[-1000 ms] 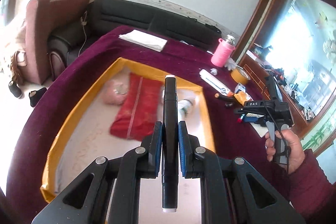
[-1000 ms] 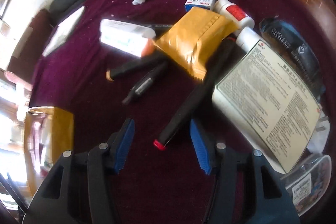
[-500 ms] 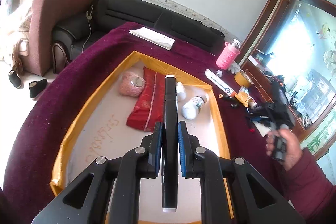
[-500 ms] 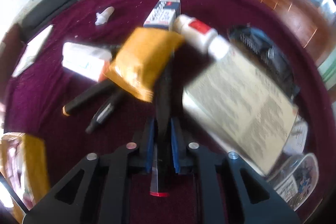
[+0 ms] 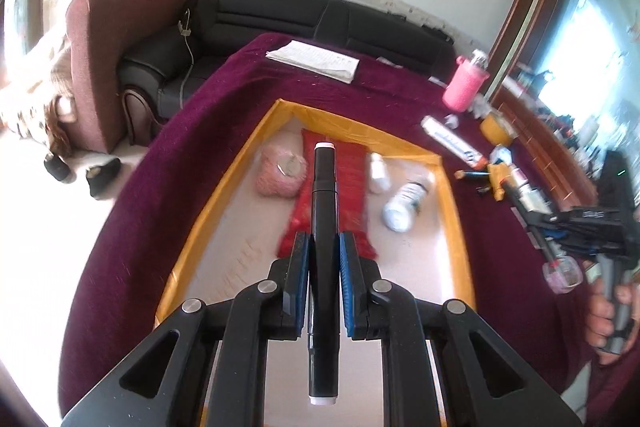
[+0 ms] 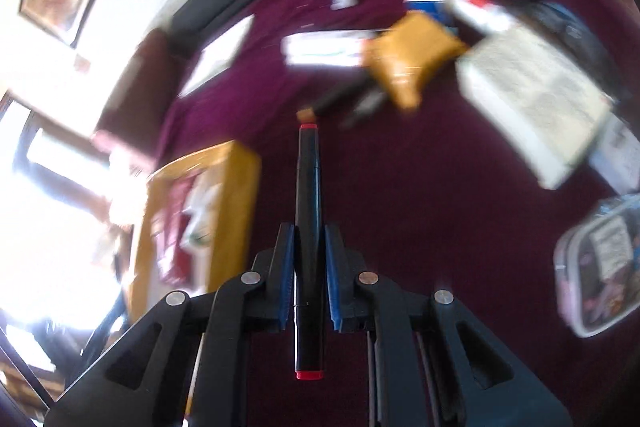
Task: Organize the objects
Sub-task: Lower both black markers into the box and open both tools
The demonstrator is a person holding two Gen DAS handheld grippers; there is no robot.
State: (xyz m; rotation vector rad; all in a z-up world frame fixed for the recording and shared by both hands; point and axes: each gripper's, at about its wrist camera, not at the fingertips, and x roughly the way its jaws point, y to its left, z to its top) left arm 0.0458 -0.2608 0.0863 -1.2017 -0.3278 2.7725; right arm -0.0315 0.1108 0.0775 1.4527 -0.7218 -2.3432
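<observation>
Item, carry-to-tray step: left gripper (image 5: 324, 247) clamped on white-capped black marker (image 5: 325, 227) above yellow-rimmed tray (image 5: 450, 195), right gripper (image 6: 307, 247) clamped on red-capped black marker (image 6: 307, 211), tray at 9 o'clock; next, judged: lower, release inside.

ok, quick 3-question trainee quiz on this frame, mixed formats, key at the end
1. True or false: the left gripper is shut on a white-capped marker.
2. The right gripper holds a marker with caps of which colour? A) red B) green C) yellow
3. Fill in: the red cloth lies inside the yellow-rimmed ____.

Key: 1 true; 2 A; 3 tray.
</observation>
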